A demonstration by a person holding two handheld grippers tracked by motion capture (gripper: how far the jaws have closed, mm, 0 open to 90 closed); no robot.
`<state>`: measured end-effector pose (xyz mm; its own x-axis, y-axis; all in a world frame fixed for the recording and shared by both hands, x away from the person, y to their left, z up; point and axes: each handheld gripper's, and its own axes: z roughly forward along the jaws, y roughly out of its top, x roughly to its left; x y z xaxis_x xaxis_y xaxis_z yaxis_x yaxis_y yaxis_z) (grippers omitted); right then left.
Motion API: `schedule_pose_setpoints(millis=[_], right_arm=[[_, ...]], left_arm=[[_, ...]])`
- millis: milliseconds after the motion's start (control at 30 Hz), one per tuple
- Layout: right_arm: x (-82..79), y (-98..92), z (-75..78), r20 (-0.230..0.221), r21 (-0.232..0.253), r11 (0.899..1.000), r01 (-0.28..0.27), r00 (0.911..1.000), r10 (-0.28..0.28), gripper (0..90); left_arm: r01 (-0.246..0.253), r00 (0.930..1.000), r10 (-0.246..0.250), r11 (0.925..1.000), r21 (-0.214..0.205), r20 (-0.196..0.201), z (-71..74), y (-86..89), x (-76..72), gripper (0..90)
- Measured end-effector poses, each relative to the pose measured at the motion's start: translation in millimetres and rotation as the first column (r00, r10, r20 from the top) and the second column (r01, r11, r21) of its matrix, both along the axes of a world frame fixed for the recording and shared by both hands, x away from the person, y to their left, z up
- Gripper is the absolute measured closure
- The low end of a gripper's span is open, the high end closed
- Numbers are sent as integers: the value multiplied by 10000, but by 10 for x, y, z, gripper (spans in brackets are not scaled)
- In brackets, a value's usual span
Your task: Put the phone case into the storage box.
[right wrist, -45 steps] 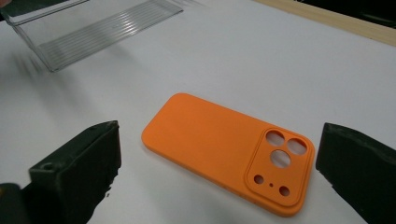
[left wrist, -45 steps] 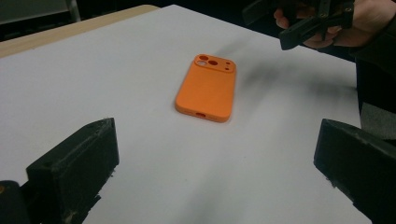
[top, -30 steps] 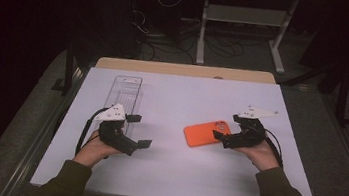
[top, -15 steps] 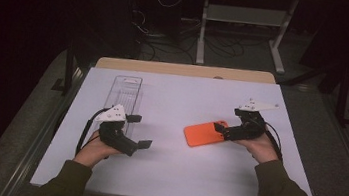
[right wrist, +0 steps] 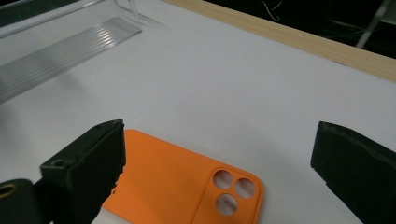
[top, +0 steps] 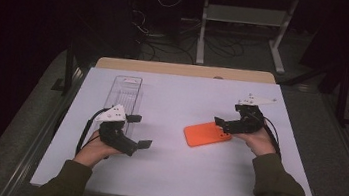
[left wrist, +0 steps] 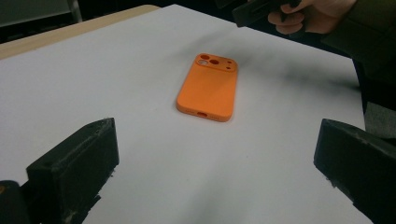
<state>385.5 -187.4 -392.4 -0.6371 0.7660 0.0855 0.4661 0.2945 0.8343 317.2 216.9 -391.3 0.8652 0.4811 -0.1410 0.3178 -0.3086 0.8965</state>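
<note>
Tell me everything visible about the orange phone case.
The orange phone case is a matte, rubbery-looking shell lying flat, back up, on the white table. It has a raised camera block with three round cutouts and a slot in its bottom edge. The open right gripper hovers at its camera end; contact cannot be told.

- A clear plastic tray [top: 129, 95] lies long and narrow on the left part of the white surface [top: 168, 173], its ribbed floor showing in the right gripper view.
- A wooden edge strip [top: 186, 70] runs along the far side.
- Cables [top: 169, 39] and a metal stand [top: 245, 16] lie beyond on the floor.
</note>
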Motion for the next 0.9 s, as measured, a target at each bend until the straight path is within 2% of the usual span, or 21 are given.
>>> schedule_pose_setpoints(millis=[233, 367, 500, 733, 767, 800, 900], right_arm=[[59, -41, -75, -183, -423, 9986, 326, 9993, -334, 138], [96, -63, -142, -475, -542, 9975, 449, 9977, -475, 219], [111, -79, -173, -550, -654, 9964, 536, 9968, -573, 277], [129, -130, -244, -868, -991, 9913, 864, 9917, -951, 457], [139, -144, -282, -983, -1186, 9889, 898, 9899, -1017, 507], [139, -144, -282, -983, -1186, 9889, 898, 9899, -1017, 507], [156, -164, -342, -1057, -1429, 9850, 968, 9880, -1125, 616]], left_arm=[[-28, 10000, 28, 10000, -37, -2, -4, -6, -3, 0], [-20, 10000, 20, 10000, -17, -3, -3, -5, -5, 0], [-34, 10000, 34, 10000, -45, -3, -5, -9, -6, 0], [5, 10000, -5, 10000, 28, 52, 0, 2, -6, 0], [5, 10000, -5, 10000, 20, 52, -1, 1, -6, 0], [7, 10000, -7, 10000, 21, 59, -1, 1, -6, 0], [53, 9999, -53, 10000, 34, 117, -4, -3, -1, 0]])
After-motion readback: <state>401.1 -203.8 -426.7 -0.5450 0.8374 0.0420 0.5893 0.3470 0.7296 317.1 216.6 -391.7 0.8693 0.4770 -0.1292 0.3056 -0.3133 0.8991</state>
